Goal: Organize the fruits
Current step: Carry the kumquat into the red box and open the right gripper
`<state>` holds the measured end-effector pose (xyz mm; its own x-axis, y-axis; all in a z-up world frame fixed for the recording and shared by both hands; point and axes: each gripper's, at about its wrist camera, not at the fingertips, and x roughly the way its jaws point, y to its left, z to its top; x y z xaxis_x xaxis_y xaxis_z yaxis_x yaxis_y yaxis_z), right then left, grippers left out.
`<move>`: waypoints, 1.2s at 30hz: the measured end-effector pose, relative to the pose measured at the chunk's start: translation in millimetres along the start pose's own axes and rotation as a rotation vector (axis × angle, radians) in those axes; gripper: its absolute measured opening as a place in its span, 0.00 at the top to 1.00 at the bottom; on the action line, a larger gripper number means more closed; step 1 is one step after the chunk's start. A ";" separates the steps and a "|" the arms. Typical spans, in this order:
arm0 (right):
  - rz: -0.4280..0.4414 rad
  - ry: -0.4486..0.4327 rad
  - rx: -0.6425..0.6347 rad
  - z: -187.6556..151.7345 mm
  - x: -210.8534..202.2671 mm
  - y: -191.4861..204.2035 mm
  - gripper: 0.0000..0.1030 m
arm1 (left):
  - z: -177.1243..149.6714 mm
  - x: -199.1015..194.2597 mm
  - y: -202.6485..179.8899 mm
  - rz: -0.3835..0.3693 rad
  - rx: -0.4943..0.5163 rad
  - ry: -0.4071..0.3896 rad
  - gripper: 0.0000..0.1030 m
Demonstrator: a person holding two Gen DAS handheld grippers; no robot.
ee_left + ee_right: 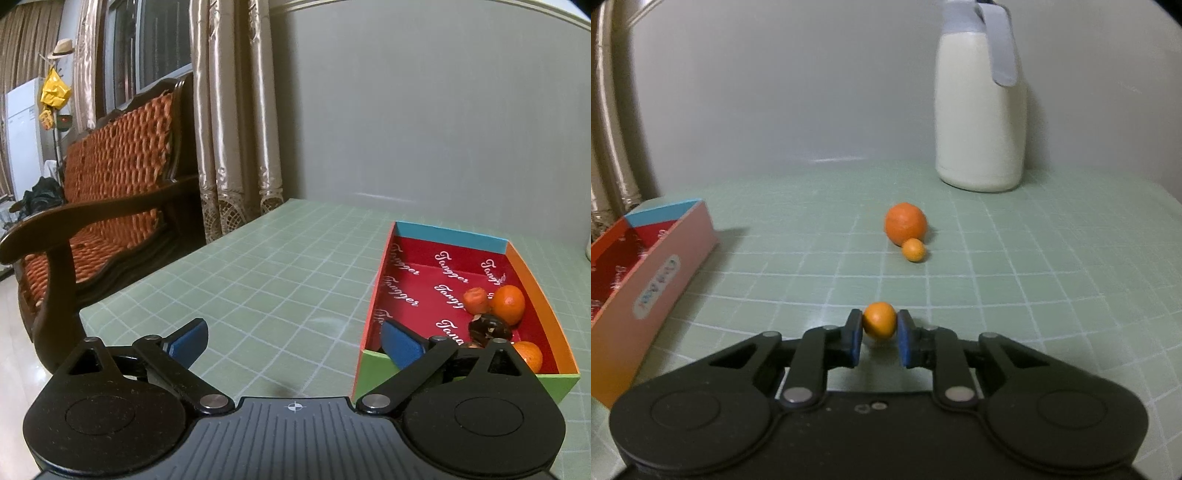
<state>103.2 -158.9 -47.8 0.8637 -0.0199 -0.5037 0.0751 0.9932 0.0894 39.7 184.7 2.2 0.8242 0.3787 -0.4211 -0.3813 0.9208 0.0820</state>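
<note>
My right gripper (879, 325) is shut on a small orange fruit (879, 319), held just above the green mat. Further ahead on the mat lie a larger orange (905, 223) and a small kumquat (914, 250), touching each other. The colourful box with a red inside (402, 254) stands at the right of the left wrist view and holds several fruits: two oranges (509, 304), a dark one (489, 328) and another orange at the near corner (529, 355). The box also shows at the left of the right wrist view (657, 273). My left gripper (293, 341) is open and empty, left of the box.
A tall white thermos jug (980, 110) stands at the back right of the mat. A wooden sofa with orange cushions (110, 177) and curtains (236, 110) are beyond the table's left edge. A grey wall runs behind the table.
</note>
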 end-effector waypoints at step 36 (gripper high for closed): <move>0.579 -0.064 -0.245 -7.3 -48.0 151.7 0.79 | -14.7 8.0 47.9 0.084 -0.052 0.032 0.02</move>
<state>69.5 -6.4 -16.4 0.7587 0.5293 -0.3796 -0.5232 0.8424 0.1288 21.8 230.5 -10.5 0.7747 0.4504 -0.4438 -0.4706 0.8795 0.0712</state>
